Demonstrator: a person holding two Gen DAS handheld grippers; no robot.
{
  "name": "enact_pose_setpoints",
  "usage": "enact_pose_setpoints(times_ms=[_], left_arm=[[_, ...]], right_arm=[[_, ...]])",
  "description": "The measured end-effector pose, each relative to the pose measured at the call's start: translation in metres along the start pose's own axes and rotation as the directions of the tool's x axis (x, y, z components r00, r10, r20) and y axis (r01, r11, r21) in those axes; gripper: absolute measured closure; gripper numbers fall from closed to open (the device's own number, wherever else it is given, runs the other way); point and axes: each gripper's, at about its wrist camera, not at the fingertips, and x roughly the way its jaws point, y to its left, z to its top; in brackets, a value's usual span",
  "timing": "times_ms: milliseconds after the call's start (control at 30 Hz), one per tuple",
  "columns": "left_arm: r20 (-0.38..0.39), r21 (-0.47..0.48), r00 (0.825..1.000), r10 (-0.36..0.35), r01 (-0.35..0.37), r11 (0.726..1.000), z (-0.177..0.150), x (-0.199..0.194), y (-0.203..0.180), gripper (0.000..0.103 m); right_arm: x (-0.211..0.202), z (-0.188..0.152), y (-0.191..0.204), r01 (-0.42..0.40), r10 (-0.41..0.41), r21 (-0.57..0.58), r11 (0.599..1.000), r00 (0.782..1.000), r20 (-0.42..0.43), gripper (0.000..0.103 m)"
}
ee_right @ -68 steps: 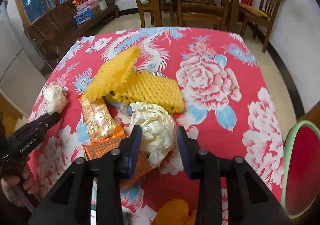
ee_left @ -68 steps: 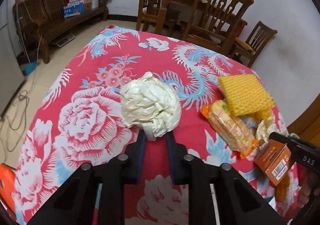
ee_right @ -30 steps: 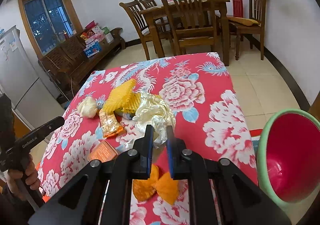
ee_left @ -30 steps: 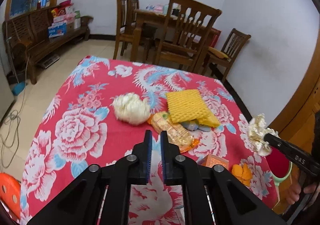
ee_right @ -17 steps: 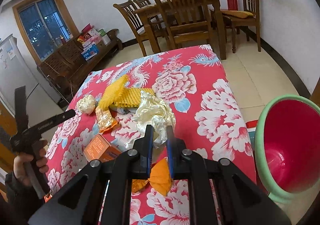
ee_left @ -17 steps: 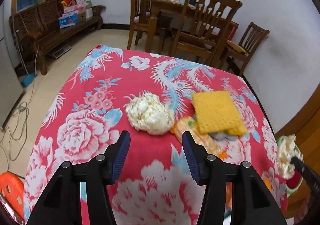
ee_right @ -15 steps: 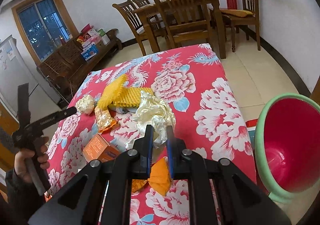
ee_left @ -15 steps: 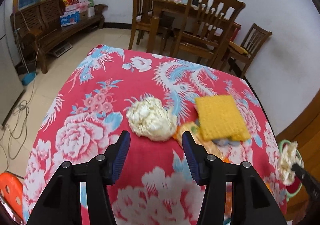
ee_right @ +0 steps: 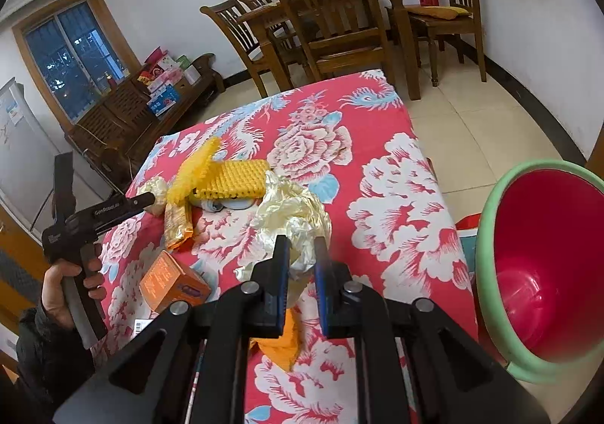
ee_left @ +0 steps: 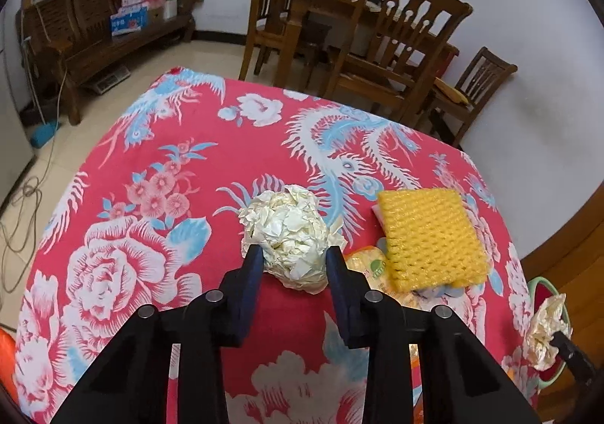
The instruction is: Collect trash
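- The left gripper [ee_left: 294, 258] is spread wide, its two fingers set on either side of a crumpled cream paper ball [ee_left: 288, 235] that rests on the red floral tablecloth [ee_left: 151, 167]; whether the pads touch the paper cannot be told.
- The right gripper [ee_right: 302, 250] is nearly closed and pinches a crumpled cream plastic wrapper [ee_right: 292, 214], held above the near right part of the table.
- Just right of the paper ball lies a yellow foam net [ee_left: 430, 235], overlapping a gold snack packet [ee_left: 372, 267] at its near left corner.
- In the right wrist view the snack packet [ee_right: 177, 222] lies left of the held wrapper, and an orange carton [ee_right: 171, 282] sits nearer on the cloth, apart from it.
- An orange peel [ee_right: 283, 339] lies on the cloth under the right gripper's fingers.
- A red bin with a green rim [ee_right: 543, 261] stands off the table's right edge, its mouth tilted toward the camera, near the held wrapper.
- Wooden chairs [ee_right: 328, 20] and a dining table stand at the far side of the room.
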Motion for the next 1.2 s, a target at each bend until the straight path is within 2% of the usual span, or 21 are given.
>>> enact_pose_setpoints(times_ms=[200, 467, 667, 867, 1200], left_arm=[[0.07, 0.027, 0.997, -0.014, 0.012, 1.0, 0.0, -0.029, -0.012, 0.069], [0.144, 0.106, 0.986, -0.079, 0.064, 0.992, 0.002, -0.077, -0.047, 0.069], [0.137, 0.166, 0.979, -0.148, 0.125, 0.978, -0.007, -0.097, -0.082, 0.069], [0.115, 0.231, 0.967, -0.229, 0.198, 0.953, -0.02, -0.108, -0.125, 0.069], [0.03, 0.364, 0.939, -0.342, 0.308, 0.879, -0.049, -0.107, -0.211, 0.069]], right_arm=[[-0.009, -0.002, -0.002, 0.004, -0.004, 0.01, 1.0, 1.0, 0.019, 0.088], [-0.026, -0.004, -0.013, 0.016, -0.017, 0.033, 0.999, 0.998, 0.056, 0.088], [-0.047, -0.006, -0.027, 0.037, -0.041, 0.054, 0.998, 0.996, 0.085, 0.088], [-0.075, -0.007, -0.048, 0.082, -0.092, 0.09, 0.993, 0.988, 0.121, 0.088], [-0.111, -0.018, -0.097, 0.168, -0.195, 0.177, 0.97, 0.969, 0.15, 0.088]])
